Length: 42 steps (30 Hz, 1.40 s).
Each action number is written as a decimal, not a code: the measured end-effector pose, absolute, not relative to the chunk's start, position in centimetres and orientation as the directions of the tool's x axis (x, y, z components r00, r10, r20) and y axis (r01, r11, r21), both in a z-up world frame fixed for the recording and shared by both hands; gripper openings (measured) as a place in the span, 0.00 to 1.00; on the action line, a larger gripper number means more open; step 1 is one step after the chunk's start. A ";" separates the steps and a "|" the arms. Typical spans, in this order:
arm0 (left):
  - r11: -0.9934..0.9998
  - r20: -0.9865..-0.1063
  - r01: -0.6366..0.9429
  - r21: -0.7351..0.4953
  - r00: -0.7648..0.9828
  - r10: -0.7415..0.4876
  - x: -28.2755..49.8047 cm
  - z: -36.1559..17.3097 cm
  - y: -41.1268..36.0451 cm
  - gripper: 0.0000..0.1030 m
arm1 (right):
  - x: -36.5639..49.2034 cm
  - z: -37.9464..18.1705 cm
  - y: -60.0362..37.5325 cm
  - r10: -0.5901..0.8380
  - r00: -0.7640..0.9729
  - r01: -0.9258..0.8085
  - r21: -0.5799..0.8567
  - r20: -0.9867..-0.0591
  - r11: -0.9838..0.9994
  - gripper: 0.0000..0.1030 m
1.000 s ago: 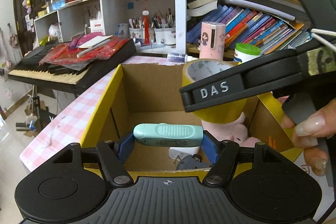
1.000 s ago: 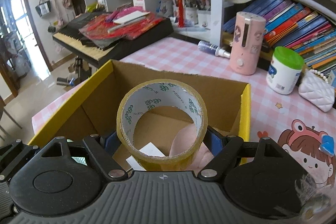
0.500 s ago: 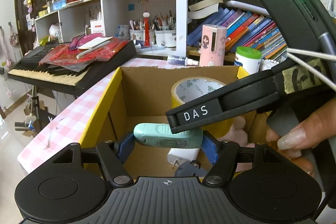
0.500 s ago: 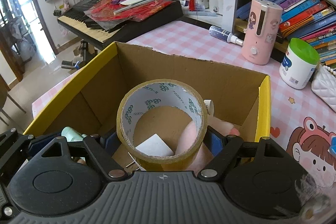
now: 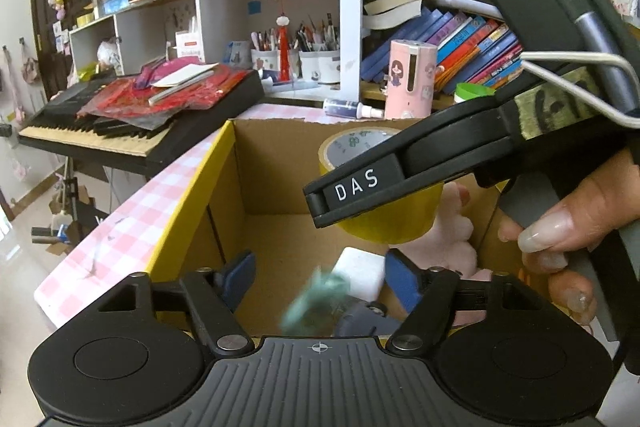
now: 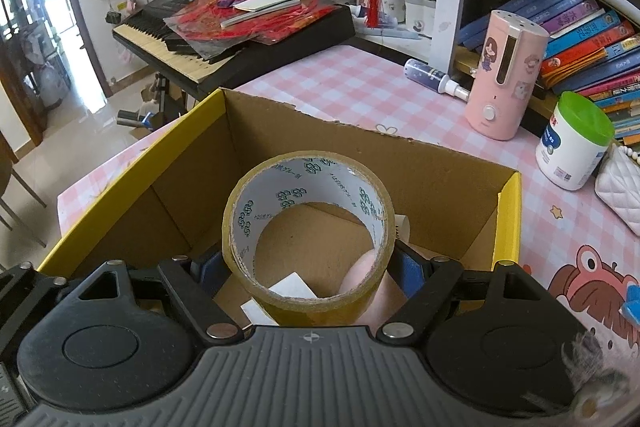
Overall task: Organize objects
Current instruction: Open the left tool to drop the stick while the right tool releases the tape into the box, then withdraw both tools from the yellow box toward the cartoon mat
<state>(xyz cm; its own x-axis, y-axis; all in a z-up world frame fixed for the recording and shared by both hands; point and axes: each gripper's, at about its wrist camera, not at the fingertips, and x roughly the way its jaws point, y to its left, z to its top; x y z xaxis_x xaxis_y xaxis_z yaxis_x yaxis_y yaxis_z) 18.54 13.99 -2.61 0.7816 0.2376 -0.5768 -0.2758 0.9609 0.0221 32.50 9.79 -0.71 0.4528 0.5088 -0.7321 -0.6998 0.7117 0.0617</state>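
An open cardboard box (image 5: 188,203) with yellow outer walls (image 6: 132,183) stands on the pink checked table. My left gripper (image 5: 320,277) hovers over its near edge with its jaws opening. The teal object (image 5: 316,301) has slipped out from between the blue pads and is a blur just below them, over the box floor. My right gripper (image 6: 308,271) is shut on a roll of yellow tape (image 6: 288,195) and holds it upright above the box. In the left wrist view the roll (image 5: 400,223) hangs beside a black finger marked DAS. A pink plush (image 5: 452,247) and a white block (image 5: 360,271) lie inside.
Behind the box stand a pink humidifier (image 6: 506,83), a green-lidded white jar (image 6: 572,143) and a spray bottle (image 6: 432,75). A white quilted purse (image 6: 620,187) lies at the right. A keyboard (image 6: 224,39) piled with red papers is on the left, with bookshelves behind.
The left jaws have spread and the teal object has dropped out of them towards the box floor. The right gripper with the tape roll has come lower over the box.
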 end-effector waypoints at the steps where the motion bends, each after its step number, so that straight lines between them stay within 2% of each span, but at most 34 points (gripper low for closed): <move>1: 0.960 -0.571 -0.280 0.024 0.784 0.243 18.4 -2.6 14.0 0.76 | 32.5 -0.8 9.9 0.507 0.451 -0.700 0.061 -0.735 0.711 0.78; 4: 0.958 -0.564 -0.286 0.020 0.788 0.247 18.0 -2.3 14.0 0.79 | 32.6 -1.0 10.1 0.498 0.446 -0.700 0.056 -0.744 0.712 0.78; 17: 0.949 -0.547 -0.315 0.011 0.793 0.269 16.3 -1.5 14.3 0.80 | 31.7 -1.8 11.5 0.465 0.425 -0.748 -0.011 -0.777 0.664 0.79; 20: 0.945 -0.540 -0.326 0.007 0.794 0.278 15.9 -1.3 14.5 0.80 | 31.2 -1.2 11.2 0.492 0.447 -0.752 -0.015 -0.747 0.659 0.87; 22: 0.943 -0.533 -0.332 0.005 0.797 0.283 15.6 -1.1 14.5 0.84 | 30.8 -0.6 11.0 0.509 0.461 -0.751 -0.015 -0.727 0.660 0.87; 31: 0.930 -0.487 -0.366 -0.026 0.817 0.308 13.7 0.2 15.2 0.87 | 28.2 3.0 8.1 0.560 0.583 -0.692 0.002 -0.588 0.722 0.88; 42: 0.900 -0.442 -0.431 -0.073 0.822 0.358 10.4 1.2 16.5 0.91 | 22.9 4.7 2.8 0.497 0.746 -0.557 -0.006 -0.443 0.831 0.90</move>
